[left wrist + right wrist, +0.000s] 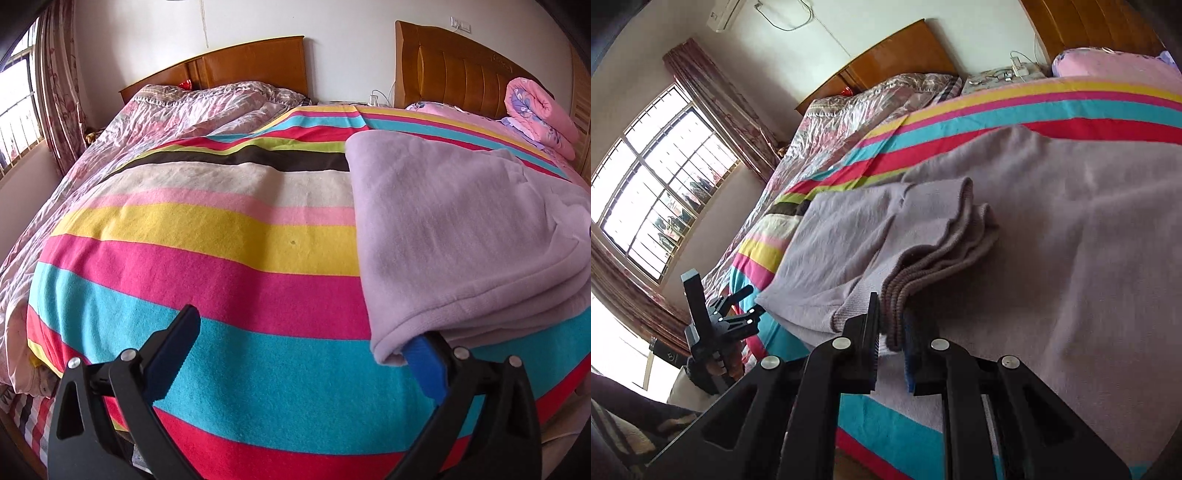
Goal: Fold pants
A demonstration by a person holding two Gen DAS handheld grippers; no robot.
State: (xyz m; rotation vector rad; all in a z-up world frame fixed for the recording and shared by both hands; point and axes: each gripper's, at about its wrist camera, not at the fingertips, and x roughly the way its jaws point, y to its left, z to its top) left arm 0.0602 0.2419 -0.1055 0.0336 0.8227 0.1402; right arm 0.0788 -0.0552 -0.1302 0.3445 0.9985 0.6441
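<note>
Pinching the ribbed cuffs of the lilac pants (960, 236), the right gripper (892, 328) angles down over the striped blanket (207, 229), jaws clenched on the stacked hems. The left gripper (306, 332) hangs wide apart, released, beside the folded corner. A hand (714, 365) grips it low; its wrist is cut off by the right tool.
</note>
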